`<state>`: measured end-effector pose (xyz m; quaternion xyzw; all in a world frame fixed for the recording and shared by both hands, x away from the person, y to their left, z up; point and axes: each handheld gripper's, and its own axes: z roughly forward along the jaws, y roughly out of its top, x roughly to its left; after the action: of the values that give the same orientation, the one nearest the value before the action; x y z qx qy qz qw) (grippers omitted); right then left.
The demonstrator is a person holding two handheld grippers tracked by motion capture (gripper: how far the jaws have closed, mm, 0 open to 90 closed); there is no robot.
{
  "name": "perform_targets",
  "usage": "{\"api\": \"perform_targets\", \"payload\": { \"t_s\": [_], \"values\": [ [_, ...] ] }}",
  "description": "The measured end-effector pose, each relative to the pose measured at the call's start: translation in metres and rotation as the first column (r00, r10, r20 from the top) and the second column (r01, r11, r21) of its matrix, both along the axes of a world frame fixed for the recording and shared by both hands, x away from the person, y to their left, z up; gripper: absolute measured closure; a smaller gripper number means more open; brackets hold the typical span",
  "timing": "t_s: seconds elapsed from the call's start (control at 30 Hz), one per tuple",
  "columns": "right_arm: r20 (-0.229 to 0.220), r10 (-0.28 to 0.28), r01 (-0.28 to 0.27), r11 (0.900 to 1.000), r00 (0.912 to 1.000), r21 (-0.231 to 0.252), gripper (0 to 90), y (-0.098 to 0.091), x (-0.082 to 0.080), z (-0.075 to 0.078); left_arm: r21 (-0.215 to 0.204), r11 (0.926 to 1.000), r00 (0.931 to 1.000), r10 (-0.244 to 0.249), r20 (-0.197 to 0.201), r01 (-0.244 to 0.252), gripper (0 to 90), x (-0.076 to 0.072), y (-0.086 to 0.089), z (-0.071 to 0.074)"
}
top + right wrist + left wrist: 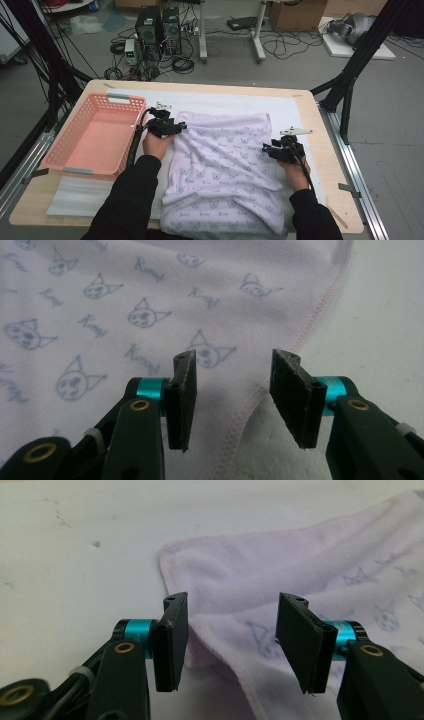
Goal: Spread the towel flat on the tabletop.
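The near edge of the towel (pixel 225 165) is cut off by the bottom of the high view, and its lower corners are covered by the person's sleeves. In the left gripper view the towel (pixel 300 580) is cropped at the right edge (its print there is blurred). The basket's (pixel 95 135) floor pattern is too small to be made out.

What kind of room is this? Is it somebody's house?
Probably not a house. It looks like a lab or workshop: two black computer towers stand on the grey floor among tangled black cables, black metal frame struts surround the wooden table, and cardboard boxes sit behind.
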<state>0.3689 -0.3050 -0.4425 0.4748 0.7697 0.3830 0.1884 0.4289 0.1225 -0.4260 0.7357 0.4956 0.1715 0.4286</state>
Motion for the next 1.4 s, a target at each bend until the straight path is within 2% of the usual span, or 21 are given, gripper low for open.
{"api": "perform_targets", "payload": {
  "t_s": [0.13,0.23,0.37,0.5,0.6,0.67,0.73,0.83,0.9,1.03,1.1,1.13,1.23,1.3,1.33,1.4],
  "values": [
    [0.028,0.007,-0.007,0.9998,0.9996,0.019,52.2,-0.001,-0.015,0.003,-0.033,0.9989,0.9995,-0.032,0.002,0.032,45.2,-0.016,0.006,0.000],
    [0.027,0.024,-0.024,0.9997,0.9994,-0.011,52.9,0.000,-0.025,0.005,-0.043,0.9965,0.9974,-0.071,0.012,0.071,43.1,-0.031,0.007,-0.002],
    [0.023,0.013,-0.013,0.9999,0.9997,-0.003,54.1,-0.001,-0.037,0.006,-0.066,0.9915,0.9933,-0.110,0.036,0.112,39.4,-0.047,0.005,-0.004],
    [0.026,0.005,-0.006,1.0000,0.9997,0.007,47.6,-0.003,-0.043,0.007,-0.097,0.9831,0.9857,-0.147,0.082,0.155,35.9,-0.065,0.001,-0.003],
    [0.031,0.007,-0.007,0.9998,0.9995,0.016,38.6,-0.001,-0.046,0.008,-0.091,0.9812,0.9818,-0.161,0.101,0.170,33.8,-0.075,-0.001,-0.004],
    [0.037,0.018,-0.018,0.9998,0.9992,0.001,34.1,0.002,-0.049,0.008,-0.066,0.9823,0.9814,-0.169,0.092,0.175,33.9,-0.079,-0.003,-0.006],
    [0.030,0.028,-0.028,0.9996,0.9991,-0.008,29.7,0.005,-0.052,0.008,-0.006,0.9833,0.9817,-0.181,0.058,0.182,34.2,-0.081,-0.005,-0.007],
    [-0.021,0.058,-0.059,0.9973,0.9981,-0.044,23.1,0.009,-0.055,0.003,0.038,0.9820,0.9818,-0.187,0.036,0.185,35.9,-0.085,-0.008,-0.009],
    [-0.025,0.062,-0.063,0.9962,0.9978,-0.060,22.6,0.009,-0.058,0.001,0.043,0.9832,0.9835,-0.179,0.027,0.177,36.6,-0.088,-0.007,-0.014],
    [-0.013,0.019,-0.019,0.9993,0.9997,-0.032,21.6,0.005,-0.057,0.003,0.038,0.9843,0.9849,-0.173,0.012,0.172,36.5,-0.093,-0.006,-0.020],
    [-0.011,0.024,-0.024,0.9986,0.9997,-0.046,21.6,0.006,-0.058,0.003,0.035,0.9848,0.9853,-0.171,0.004,0.170,36.7,-0.095,-0.006,-0.022],
    [-0.011,0.028,-0.029,0.9976,0.9995,-0.063,22.4,0.007,-0.057,0.002,0.035,0.9852,0.9858,-0.168,0.002,0.168,36.8,-0.096,-0.006,-0.023],
    [-0.028,0.023,-0.026,0.9939,0.9993,-0.107,32.3,0.010,-0.057,-0.002,0.047,0.9855,0.9865,-0.163,0.004,0.163,36.9,-0.100,-0.007,-0.025],
    [-0.040,0.014,-0.018,0.9959,0.9991,-0.089,35.9,0.010,-0.056,-0.004,0.065,0.9847,0.9867,-0.163,0.005,0.162,39.0,-0.101,-0.007,-0.025],
    [-0.032,0.009,-0.011,0.9969,0.9994,-0.078,37.3,0.010,-0.057,-0.005,0.071,0.9853,0.9877,-0.156,0.007,0.156,41.1,-0.102,-0.007,-0.025],
    [-0.020,-0.009,0.007,0.9974,0.9998,-0.071,40.8,0.010,-0.058,-0.006,0.114,0.9809,0.9868,-0.161,0.020,0.157,47.1,-0.103,-0.007,-0.025]
  ]
}}
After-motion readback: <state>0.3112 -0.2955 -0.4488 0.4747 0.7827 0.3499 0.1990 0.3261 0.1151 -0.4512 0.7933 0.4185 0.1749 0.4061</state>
